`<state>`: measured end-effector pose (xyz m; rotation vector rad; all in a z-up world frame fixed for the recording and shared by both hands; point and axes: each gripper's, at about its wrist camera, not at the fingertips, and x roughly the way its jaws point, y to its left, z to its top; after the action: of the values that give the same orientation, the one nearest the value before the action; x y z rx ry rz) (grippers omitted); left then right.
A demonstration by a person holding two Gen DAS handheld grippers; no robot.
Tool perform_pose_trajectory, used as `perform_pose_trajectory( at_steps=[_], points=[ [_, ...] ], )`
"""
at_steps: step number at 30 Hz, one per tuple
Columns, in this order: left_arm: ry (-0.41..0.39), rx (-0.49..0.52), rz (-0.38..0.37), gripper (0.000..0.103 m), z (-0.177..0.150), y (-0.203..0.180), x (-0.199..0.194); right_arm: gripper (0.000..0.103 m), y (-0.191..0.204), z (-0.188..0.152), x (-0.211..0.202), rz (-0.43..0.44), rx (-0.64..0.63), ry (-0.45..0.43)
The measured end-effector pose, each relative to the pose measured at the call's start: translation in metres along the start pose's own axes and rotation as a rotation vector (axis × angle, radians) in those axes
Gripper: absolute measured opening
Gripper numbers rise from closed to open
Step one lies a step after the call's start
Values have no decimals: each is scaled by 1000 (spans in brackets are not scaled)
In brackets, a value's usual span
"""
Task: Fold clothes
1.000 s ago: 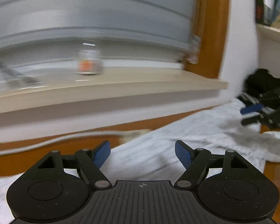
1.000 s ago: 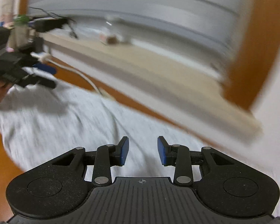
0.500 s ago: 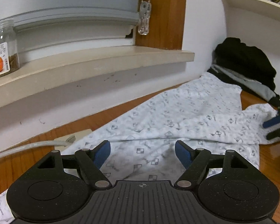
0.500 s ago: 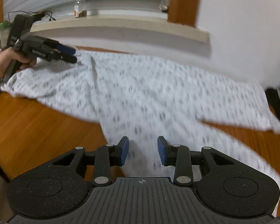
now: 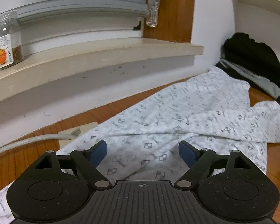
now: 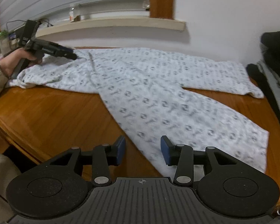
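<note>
Patterned white trousers (image 6: 158, 97) spread flat on the wooden table (image 6: 52, 115), below the window sill (image 5: 95, 56). Taking the waistband as landmark: it lies at the left end, and two legs run rightward from it, diverging, one along the wall, the other slanting toward the near table edge. The left tool (image 5: 142, 149) hovers over the waistband, jaws opening wide, cloth beneath them but nothing gripped. The right tool (image 6: 142, 149) hangs above the near leg's edge, far from the waistband; its jaws are opening, moderately parted, and empty. The garment's long axis runs waistband to hems, so the right hand is probably the nearer to the hems. Dark clothes (image 5: 252, 63) sit beyond the hems.
</note>
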<state>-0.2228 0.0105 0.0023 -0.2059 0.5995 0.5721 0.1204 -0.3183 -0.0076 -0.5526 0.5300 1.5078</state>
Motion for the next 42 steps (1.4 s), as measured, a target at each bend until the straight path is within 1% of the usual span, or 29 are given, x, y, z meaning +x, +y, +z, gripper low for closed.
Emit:
perform_pose_trajectory(
  at_steps=[1, 2, 3, 4, 5, 6, 8, 10, 12, 13, 14, 17, 18, 19, 20, 23, 24, 25, 28, 29, 30, 31, 32, 33, 35, 37, 40, 42],
  points=[
    [4, 24, 5, 86, 0, -4, 1, 41, -2, -2, -1, -6, 4, -9],
    [3, 71, 20, 86, 1, -11, 1, 40, -3, -3, -1, -7, 7, -19],
    [5, 122, 31, 86, 2, -20, 2, 32, -4, -3, 1, -14, 6, -28],
    [6, 173, 42, 86, 4, -29, 3, 18, -5, -1, 3, -29, 4, -34],
    [8, 224, 53, 86, 6, -38, 3, 10, -6, 1, 5, -46, 0, -39],
    [10, 269, 61, 86, 8, -47, 4, 5, -8, 3, 7, -69, -7, -46],
    [18, 326, 53, 86, 15, -60, 9, 4, -13, 9, 9, -105, -17, -77],
    [26, 383, 46, 86, 21, -74, 14, 4, -23, 14, 11, -119, 10, -108],
    [42, 451, 37, 85, 25, -89, 21, 4, -32, 16, 11, -119, 44, -130],
    [52, 485, 32, 80, 26, -96, 25, 4, -34, 15, 11, -112, 54, -133],
    [64, 506, 25, 78, 27, -102, 28, 4, -35, 12, 11, -103, 58, -131],
    [76, 544, 8, 77, 26, -115, 37, 7, -32, 1, 9, -87, 59, -122],
    [76, 552, 4, 75, 26, -118, 39, 9, -30, -3, 7, -86, 53, -119],
    [73, 555, 3, 72, 26, -121, 40, 14, -27, -9, 4, -85, 44, -119],
    [70, 557, 0, 70, 26, -123, 42, 15, -24, -13, 0, -88, 35, -121],
    [70, 555, -16, 61, 27, -126, 45, 22, -21, -24, -11, -98, 16, -126],
    [71, 554, -20, 56, 28, -127, 46, 24, -22, -27, -14, -104, 15, -126],
    [72, 553, -24, 54, 28, -127, 47, 25, -24, -30, -17, -110, 16, -128],
    [76, 544, -34, 37, 28, -126, 49, 25, -32, -36, -21, -115, 31, -141],
    [76, 539, -35, 35, 29, -126, 49, 24, -35, -38, -23, -117, 36, -145],
    [71, 534, -35, 25, 30, -125, 48, 23, -37, -40, -23, -121, 39, -150],
    [65, 529, -36, 21, 31, -123, 48, 14, -37, -41, -23, -128, 38, -155],
    [60, 524, -36, 12, 32, -122, 47, 6, -37, -41, -23, -139, 35, -158],
    [55, 519, -36, 5, 33, -121, 46, 5, -37, -41, -22, -158, 23, -162],
    [42, 509, -37, 5, 36, -119, 45, 4, -38, -33, -24, -192, -9, -190],
    [13, 487, -47, 3, 43, -116, 40, 4, -45, -16, -27, -238, -35, -229],
    [-20, 437, -64, 3, 59, -107, 35, 4, -63, 20, -28, -293, -75, -280],
    [-35, 403, -76, 3, 72, -101, 34, 4, -77, 52, -25, -333, -113, -304]
  ],
)
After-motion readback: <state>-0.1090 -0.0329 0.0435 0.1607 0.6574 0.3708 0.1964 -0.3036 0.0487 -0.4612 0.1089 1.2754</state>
